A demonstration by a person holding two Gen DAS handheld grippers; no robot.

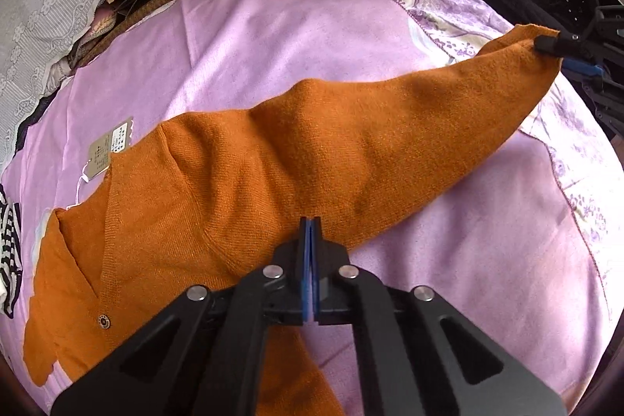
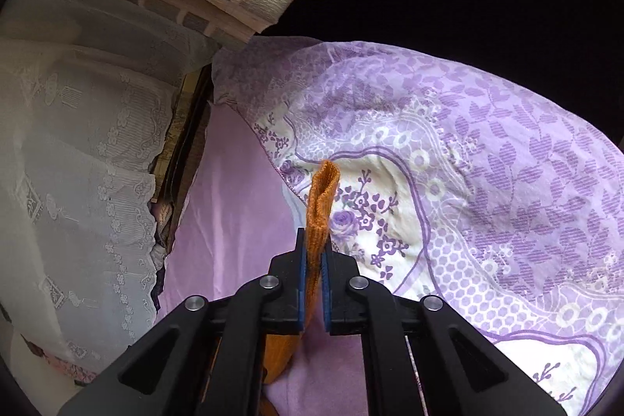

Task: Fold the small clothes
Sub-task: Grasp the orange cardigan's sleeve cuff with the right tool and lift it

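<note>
The left wrist view alone shows the orange cardigan [image 1: 241, 190] spread across the frame's centre on the pink sheet [image 1: 273, 26], its sleeve stretched to the right gripper [image 1: 546, 43] at upper right; the left gripper [image 1: 310, 225], bottom centre, is pinched together at the cardigan's edge. In the right wrist view, that right gripper [image 2: 314, 240] clamps the sleeve cuff [image 2: 321, 197] over a floral quilt [image 2: 487, 143].

Only one thing carries print: a pair of paper hang tags [image 1: 111, 147] tied to the neckline of the orange knit cardigan [image 1: 241, 182], lying on the pink sheet [image 1: 273, 38] in the left wrist view. Rows of small dark print run across a pale panel on the upper tag, and fainter marks sit on the beige one beneath it, but every line is too small and blurred to read. The metal snap button [image 1: 103, 321] on the cardigan's front edge has a patterned ring whose marks cannot be made out. The right wrist view shows no print at all.
</note>
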